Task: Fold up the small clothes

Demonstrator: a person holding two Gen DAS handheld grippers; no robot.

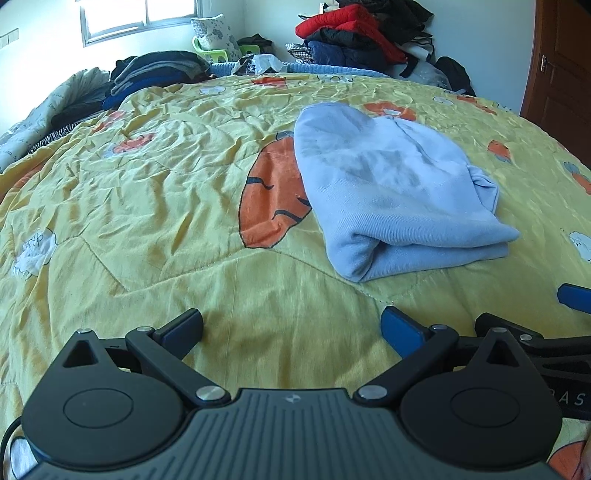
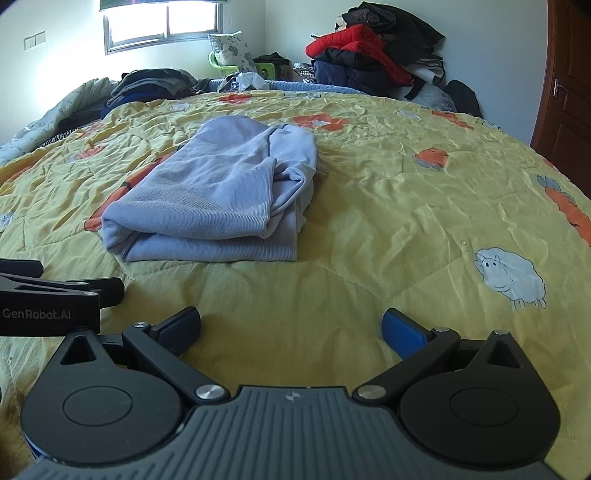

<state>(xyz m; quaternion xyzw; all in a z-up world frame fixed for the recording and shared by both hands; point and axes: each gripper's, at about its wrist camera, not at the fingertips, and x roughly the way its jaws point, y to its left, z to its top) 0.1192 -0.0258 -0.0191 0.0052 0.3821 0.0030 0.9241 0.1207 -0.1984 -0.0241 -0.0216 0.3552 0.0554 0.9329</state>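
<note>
Folded into a thick bundle, lying mid-bed on the yellow quilt point(image 1: 147, 206): pale blue garment point(image 1: 391, 192), its near edge a rolled fold, a loose sleeve end bunched at the right side. Partly covering an orange carrot print point(image 1: 269, 199). Between the garment and both tools, only bare, wrinkled quilt. Left gripper point(image 1: 291, 325) low over the quilt, jaws spread wide, holding nothing, short of the garment. Right gripper point(image 2: 291, 325) likewise spread wide and holding nothing, just beside the left one. Printed sheep point(image 2: 509, 277) to the right. At the far edge, a stack of dark folded clothes point(image 1: 155, 70), a heap of red and dark jackets point(image 1: 354, 33), a green chair with a pillow point(image 2: 232, 55). Beyond those, window point(image 1: 140, 18); wooden door point(image 2: 565, 85) at right.
</note>
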